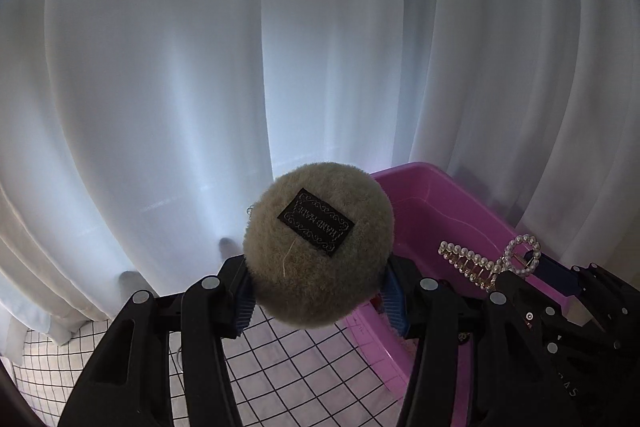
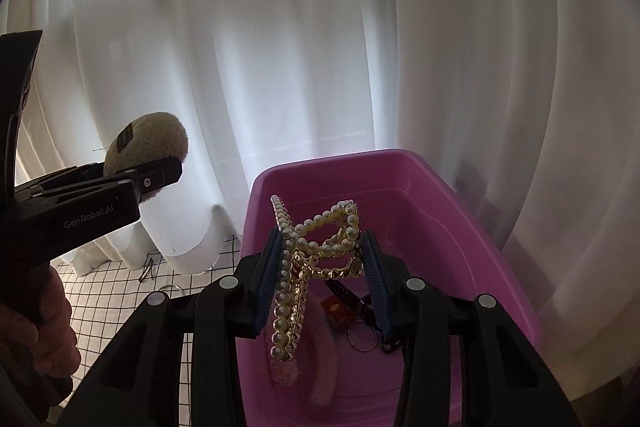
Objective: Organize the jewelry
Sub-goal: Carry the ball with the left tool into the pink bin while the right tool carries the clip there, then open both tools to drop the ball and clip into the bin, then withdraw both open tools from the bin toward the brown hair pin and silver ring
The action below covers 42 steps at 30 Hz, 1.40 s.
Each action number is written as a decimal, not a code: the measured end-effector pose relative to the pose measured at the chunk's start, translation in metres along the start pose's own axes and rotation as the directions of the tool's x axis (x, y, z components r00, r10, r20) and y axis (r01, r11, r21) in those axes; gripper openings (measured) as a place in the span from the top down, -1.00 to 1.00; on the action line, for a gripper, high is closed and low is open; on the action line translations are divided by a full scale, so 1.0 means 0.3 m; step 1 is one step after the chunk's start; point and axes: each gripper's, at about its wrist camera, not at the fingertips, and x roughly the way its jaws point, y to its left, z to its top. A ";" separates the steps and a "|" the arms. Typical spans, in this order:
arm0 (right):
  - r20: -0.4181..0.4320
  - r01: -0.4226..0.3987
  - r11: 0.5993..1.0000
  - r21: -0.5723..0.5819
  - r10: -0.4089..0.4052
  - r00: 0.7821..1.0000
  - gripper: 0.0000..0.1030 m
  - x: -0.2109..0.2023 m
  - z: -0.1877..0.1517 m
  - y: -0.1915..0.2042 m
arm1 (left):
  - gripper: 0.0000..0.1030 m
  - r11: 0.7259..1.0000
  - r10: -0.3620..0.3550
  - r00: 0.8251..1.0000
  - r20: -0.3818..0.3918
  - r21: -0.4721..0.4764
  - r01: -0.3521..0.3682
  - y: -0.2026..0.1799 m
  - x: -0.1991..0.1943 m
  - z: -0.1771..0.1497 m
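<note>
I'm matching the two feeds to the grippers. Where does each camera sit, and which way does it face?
Left wrist: behind the left tool, facing the white curtain; its fingers clamp a fuzzy beige puff.
Right wrist: behind the right tool, looking down into the pink bin; it clamps a pearl hair claw; a hand shows at left.
Shared: puff, claw, bin, curtain, checked cloth.

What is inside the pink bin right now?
In the pink bin lie a pink fluffy hair piece, a metal ring, and a dark strap; the pearl hair claw held above hides the rest.
</note>
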 end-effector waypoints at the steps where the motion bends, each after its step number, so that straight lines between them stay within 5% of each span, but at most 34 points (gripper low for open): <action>1: -0.006 0.008 1.000 0.012 -0.008 1.000 0.24 0.007 -0.003 -0.032 | 0.02 1.000 -0.010 1.000 -0.012 0.005 0.010 -0.031 0.025 0.003; 9: -0.091 0.056 0.996 0.074 -0.049 0.995 0.24 0.113 -0.033 -0.213 | 0.02 0.999 -0.042 0.993 -0.107 0.020 0.044 -0.208 0.214 0.010; 21: -0.201 0.045 0.993 0.107 -0.023 0.979 0.24 0.251 -0.065 -0.299 | -0.06 1.000 -0.016 0.974 -0.225 0.017 0.021 -0.256 0.388 -0.039; 26: -0.229 0.044 0.994 0.103 -0.019 0.973 0.16 0.280 -0.062 -0.312 | -0.19 1.000 -0.010 0.966 -0.259 0.007 0.012 -0.258 0.433 -0.056; 29: -0.223 0.056 0.993 0.101 -0.033 0.974 -0.21 0.285 -0.045 -0.301 | -0.72 1.000 0.015 0.966 -0.257 0.015 -0.011 -0.264 0.434 -0.058; 42: -0.175 0.022 0.994 0.111 -0.002 0.985 -0.23 0.241 -0.026 -0.250 | -0.84 0.999 0.031 0.975 -0.222 -0.031 -0.039 -0.172 0.345 -0.043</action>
